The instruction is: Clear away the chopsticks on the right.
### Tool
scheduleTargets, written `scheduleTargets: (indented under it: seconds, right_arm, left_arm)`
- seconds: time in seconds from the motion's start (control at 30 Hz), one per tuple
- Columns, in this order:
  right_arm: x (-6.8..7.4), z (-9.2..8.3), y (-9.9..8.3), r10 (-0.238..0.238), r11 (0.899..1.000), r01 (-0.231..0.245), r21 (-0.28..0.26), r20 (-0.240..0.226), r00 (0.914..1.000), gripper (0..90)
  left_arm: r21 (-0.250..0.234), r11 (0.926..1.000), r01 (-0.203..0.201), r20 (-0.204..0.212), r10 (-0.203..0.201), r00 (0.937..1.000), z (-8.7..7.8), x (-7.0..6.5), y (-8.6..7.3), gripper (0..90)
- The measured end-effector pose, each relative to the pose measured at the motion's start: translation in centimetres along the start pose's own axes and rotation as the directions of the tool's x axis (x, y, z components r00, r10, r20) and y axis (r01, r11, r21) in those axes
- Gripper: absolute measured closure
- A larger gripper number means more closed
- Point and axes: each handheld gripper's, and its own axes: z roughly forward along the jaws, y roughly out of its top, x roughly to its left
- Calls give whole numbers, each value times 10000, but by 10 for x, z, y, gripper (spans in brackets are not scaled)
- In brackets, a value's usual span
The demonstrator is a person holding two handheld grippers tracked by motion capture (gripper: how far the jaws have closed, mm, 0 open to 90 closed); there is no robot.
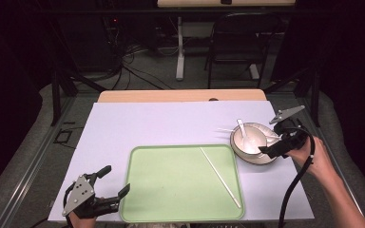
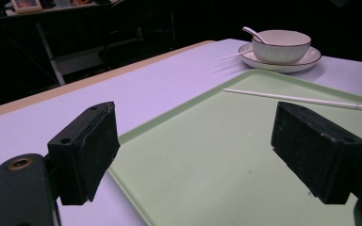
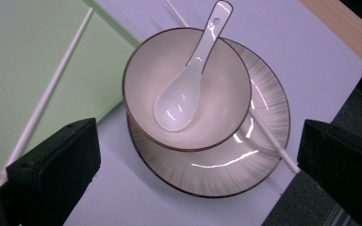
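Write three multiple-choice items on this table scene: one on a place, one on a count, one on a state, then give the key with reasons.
1. Where does the spoon lie?
A. in the bowl
B. on the green tray
C. on the bare table

2. How many white chopsticks show?
A. one
B. two
C. four

3. How do the jaws of the right tool stand?
A. shut on the spoon
B. shut on the plate
C. wide open, holding nothing

Key: 1 A, the spoon's scoop rests inside the bowl, its handle over the rim. 2 B, one chopstick on the tray, another chopstick across the plate under the bowl. 3 C, the right gripper view shows both jaws far apart on either side of the plate.
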Motion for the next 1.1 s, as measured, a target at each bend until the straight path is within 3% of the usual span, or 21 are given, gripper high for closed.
scheduleTargets:
  seconds: [0.1, 0.13, 0.43, 0.5, 0.6, 0.83, 0.93, 1.03, 1.1]
  right_arm:
    - [-7, 1, 3, -257, 9996, 257, 111, 30, 9997, 0]
    - [-17, 4, 6, -447, 9989, 447, 135, 50, 9990, 0]
    - [-45, 12, 21, -459, 9978, 453, 494, 106, 9989, 0]
    - [-51, 15, 25, -650, 9955, 648, 695, 15, 9979, 0]
    - [-63, 26, 30, -619, 9926, 633, 1034, -166, 9979, 0]
    - [-76, 43, 32, -550, 9880, 584, 1432, -274, 9981, 0]
    - [-82, 51, 34, -293, 9811, 307, 1911, -105, 9995, 0]
    - [-87, 57, 34, -314, 9793, 325, 1996, -91, 9995, 7]
    - [-90, 61, 33, -463, 9792, 383, 1994, 356, 9983, 83]
  left_arm:
    - [11, 10000, 5, -13, -5, 10000, 0, 0, 0, 154]
    - [0, 10000, 9, -3, -9, 10000, 0, 0, 0, 155]
    - [2, 10000, 16, -21, -16, 10000, 0, 0, 0, 155]
    - [-2, 10000, 22, -23, -22, 10000, 0, 0, 0, 154]
    - [4, 10000, 36, -35, -36, 10000, 0, 0, 0, 155]
    - [6, 10000, 48, -33, -48, 10000, 0, 1, 0, 155]
    - [12, 10000, 42, -36, -42, 10000, 0, 1, 0, 154]
    - [7, 10000, 42, -34, -42, 10000, 0, 1, 0, 155]
    - [7, 10000, 64, -55, -64, 10000, 0, 1, 0, 155]
